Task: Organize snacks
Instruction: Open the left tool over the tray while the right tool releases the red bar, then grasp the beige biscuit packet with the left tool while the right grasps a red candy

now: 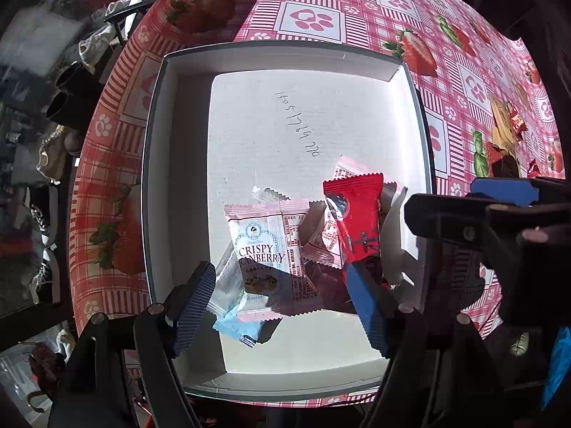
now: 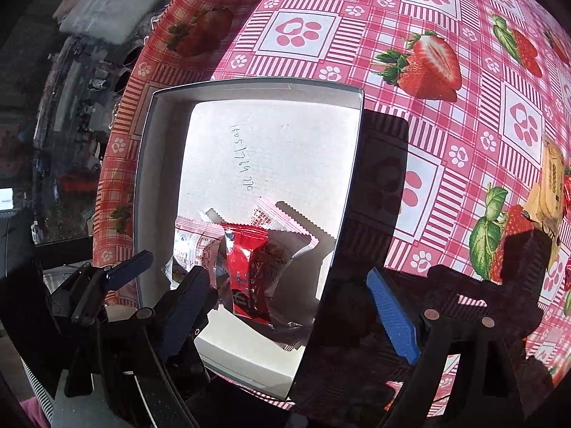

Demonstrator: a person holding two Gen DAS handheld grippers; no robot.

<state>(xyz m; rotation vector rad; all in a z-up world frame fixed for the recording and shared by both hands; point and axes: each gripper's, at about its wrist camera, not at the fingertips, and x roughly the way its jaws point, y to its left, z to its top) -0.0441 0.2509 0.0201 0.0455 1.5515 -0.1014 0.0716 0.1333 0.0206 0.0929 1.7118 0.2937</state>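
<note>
You've got several snacks into the shallow white cardboard box (image 1: 160, 142) already: the white "Crispy Cranberry" packet (image 1: 266, 249) and the glossy red wrapper (image 1: 357, 221) lie near its front edge. Your left gripper (image 1: 282, 306) and right gripper (image 2: 289, 303) both stand wide, holding nothing. The yellow packets (image 2: 549, 185) on the strawberry-print tablecloth (image 2: 410, 7) remain.
</note>
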